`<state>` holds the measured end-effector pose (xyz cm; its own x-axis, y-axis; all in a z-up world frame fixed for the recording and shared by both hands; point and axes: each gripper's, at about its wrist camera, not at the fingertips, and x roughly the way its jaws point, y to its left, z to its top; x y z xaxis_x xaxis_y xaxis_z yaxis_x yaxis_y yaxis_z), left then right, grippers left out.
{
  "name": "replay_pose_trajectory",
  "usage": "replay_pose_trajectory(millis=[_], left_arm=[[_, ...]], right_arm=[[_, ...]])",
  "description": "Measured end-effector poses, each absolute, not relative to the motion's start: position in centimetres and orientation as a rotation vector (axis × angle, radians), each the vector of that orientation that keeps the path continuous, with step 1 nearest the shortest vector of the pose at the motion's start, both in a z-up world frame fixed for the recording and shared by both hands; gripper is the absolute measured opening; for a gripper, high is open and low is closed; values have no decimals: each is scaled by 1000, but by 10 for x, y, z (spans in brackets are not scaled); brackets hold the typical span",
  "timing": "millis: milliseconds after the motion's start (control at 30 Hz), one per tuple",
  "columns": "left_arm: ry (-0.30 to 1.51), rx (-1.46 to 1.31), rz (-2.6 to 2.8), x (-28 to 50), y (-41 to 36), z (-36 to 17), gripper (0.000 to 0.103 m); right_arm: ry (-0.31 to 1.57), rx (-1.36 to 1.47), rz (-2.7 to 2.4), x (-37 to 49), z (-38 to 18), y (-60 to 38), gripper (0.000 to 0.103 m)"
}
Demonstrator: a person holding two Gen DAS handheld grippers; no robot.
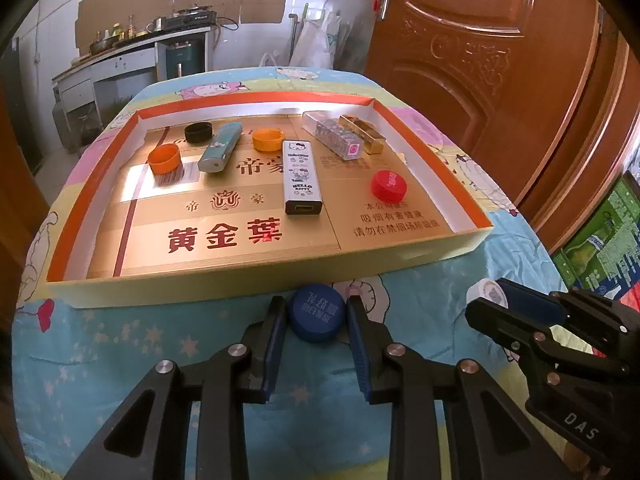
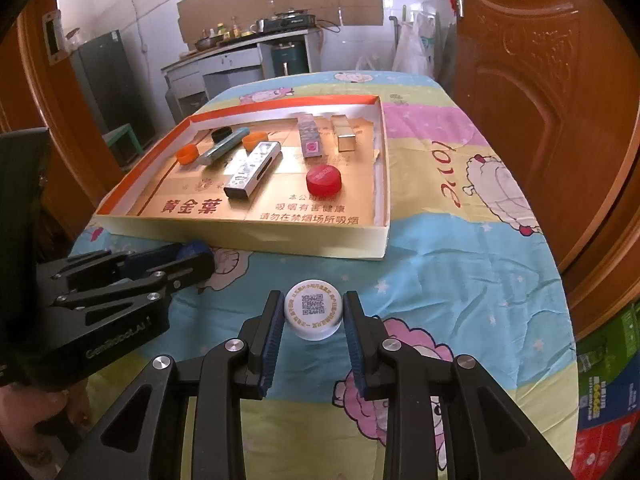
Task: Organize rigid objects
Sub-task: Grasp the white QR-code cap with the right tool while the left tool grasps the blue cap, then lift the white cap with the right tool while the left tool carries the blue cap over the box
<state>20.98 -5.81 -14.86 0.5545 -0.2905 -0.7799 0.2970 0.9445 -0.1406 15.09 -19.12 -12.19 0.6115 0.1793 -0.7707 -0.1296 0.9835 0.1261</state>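
Note:
A shallow gold box [image 1: 280, 276] with an orange rim [image 2: 248, 240] lies on the table. It holds a red cap [image 1: 389, 187], two orange caps [image 1: 164, 158], a black cap [image 1: 198, 133], a Hello Kitty stick [image 1: 301, 178], a teal case [image 1: 221, 148], a clear case [image 1: 334, 134] and a gold bar [image 1: 362, 128]. My left gripper [image 1: 316, 316] is shut on a blue cap [image 1: 317, 317] just in front of the box. My right gripper [image 2: 313, 314] is shut on a white QR-code cap [image 2: 313, 314], to the right of the left gripper [image 2: 192, 258].
The table wears a cartoon-print cloth [image 2: 460, 264]. A wooden door [image 1: 500, 60] stands at the right. A kitchen counter [image 1: 132, 52] is behind the table. Coloured cartons [image 2: 608, 392] sit at the lower right.

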Motion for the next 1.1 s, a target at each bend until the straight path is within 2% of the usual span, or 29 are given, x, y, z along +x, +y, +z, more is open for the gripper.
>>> replay_pose_trajectory(millis=[1100], left_arm=[[774, -99, -258, 182, 17, -83, 31]], right_arm=[[799, -12, 315, 150, -73, -125, 31]])
